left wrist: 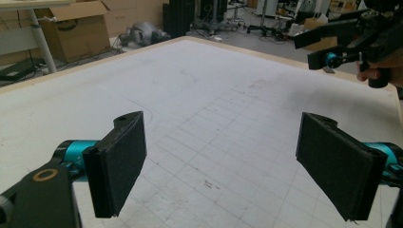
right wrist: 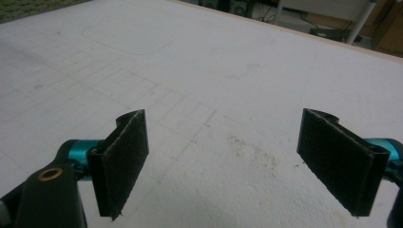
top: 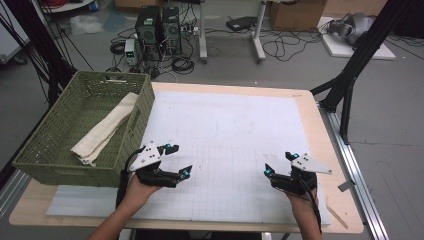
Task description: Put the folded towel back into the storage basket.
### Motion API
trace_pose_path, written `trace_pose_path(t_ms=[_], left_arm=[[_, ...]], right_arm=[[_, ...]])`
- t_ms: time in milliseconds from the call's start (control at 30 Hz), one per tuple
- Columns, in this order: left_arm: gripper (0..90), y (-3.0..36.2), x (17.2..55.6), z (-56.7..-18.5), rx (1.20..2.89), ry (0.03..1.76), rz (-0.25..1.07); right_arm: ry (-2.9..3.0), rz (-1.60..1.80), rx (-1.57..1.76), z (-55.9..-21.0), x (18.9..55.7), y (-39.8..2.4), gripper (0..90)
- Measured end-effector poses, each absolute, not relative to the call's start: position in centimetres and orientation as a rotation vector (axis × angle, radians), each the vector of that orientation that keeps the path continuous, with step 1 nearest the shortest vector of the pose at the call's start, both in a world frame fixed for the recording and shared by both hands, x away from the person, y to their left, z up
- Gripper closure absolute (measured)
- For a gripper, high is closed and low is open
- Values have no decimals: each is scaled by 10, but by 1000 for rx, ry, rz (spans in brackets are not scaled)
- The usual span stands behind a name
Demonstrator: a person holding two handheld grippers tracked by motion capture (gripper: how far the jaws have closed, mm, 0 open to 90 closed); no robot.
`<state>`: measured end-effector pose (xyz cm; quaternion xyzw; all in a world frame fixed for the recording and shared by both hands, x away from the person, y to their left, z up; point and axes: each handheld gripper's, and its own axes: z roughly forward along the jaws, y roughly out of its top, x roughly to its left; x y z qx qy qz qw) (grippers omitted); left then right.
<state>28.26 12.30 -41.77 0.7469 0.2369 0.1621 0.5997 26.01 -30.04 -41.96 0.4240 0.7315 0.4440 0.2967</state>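
My left gripper [top: 179,160] hovers over the white gridded mat [top: 225,130] near the front left, just right of the green basket [top: 60,150]. Its jaws stand wide apart with nothing between them, as the left gripper view [left wrist: 221,171] confirms. My right gripper [top: 280,163] is at the front right of the mat, also open and empty [right wrist: 223,166]. A folded cream cloth [top: 107,127] lies inside the basket. In the left gripper view the right gripper [left wrist: 328,45] appears far off at the upper right, held by a hand.
The wooden table edge [top: 325,145] frames the mat. Black stand legs [top: 350,80] rise at the right. Computer towers [top: 157,27] and cables lie on the floor behind, with cardboard boxes [top: 295,12] beyond.
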Motion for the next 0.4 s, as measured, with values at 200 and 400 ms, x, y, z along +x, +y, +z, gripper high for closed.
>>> trace_pose_path(t_ms=[200,400], left_arm=[[176,120,286,-427,1744,581,361],[176,121,291,-428,1734,608,362]], right_arm=[[1921,1156,1141,-423,258,-310,162],[1909,1151,1157,-423,255,-315,163]])
